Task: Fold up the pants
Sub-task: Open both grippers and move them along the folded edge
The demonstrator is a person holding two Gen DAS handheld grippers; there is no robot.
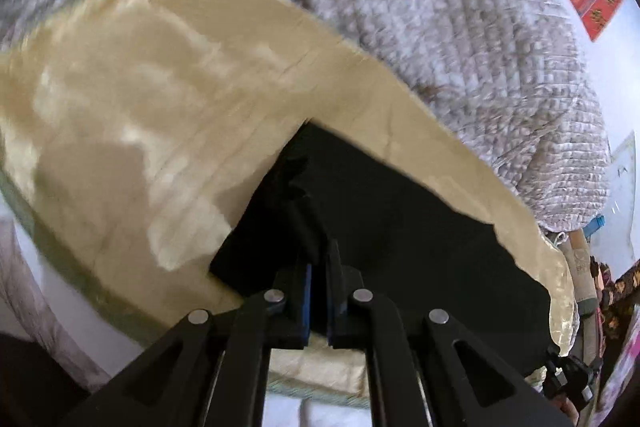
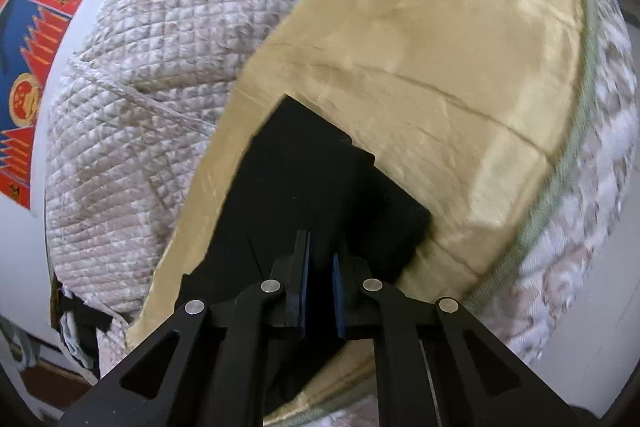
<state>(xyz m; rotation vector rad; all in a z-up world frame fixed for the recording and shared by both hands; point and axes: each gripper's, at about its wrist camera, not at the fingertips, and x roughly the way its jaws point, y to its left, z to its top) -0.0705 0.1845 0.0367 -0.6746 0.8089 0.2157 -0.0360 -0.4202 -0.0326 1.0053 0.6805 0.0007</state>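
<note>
Where both grippers (image 1: 318, 267) (image 2: 320, 267) clench black pants (image 1: 380, 207) (image 2: 304, 179): fabric directly between and ahead, atop tan blanket (image 1: 140, 87).

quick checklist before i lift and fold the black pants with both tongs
1. Left tongs shut on the black pants: ok, cloth runs up between the pads.
2. Right tongs shut on the pants: ok, pads nearly together with dark cloth between them.
3. Pants lying on the tan blanket: ok.
4. Blanket bare ahead for the fold: ok in both views.
5. Quilted cover clear of the pants: ok, it lies beside the blanket.
6. Pants flat, no bunching: cannot tell, the cloth is too dark.
</note>
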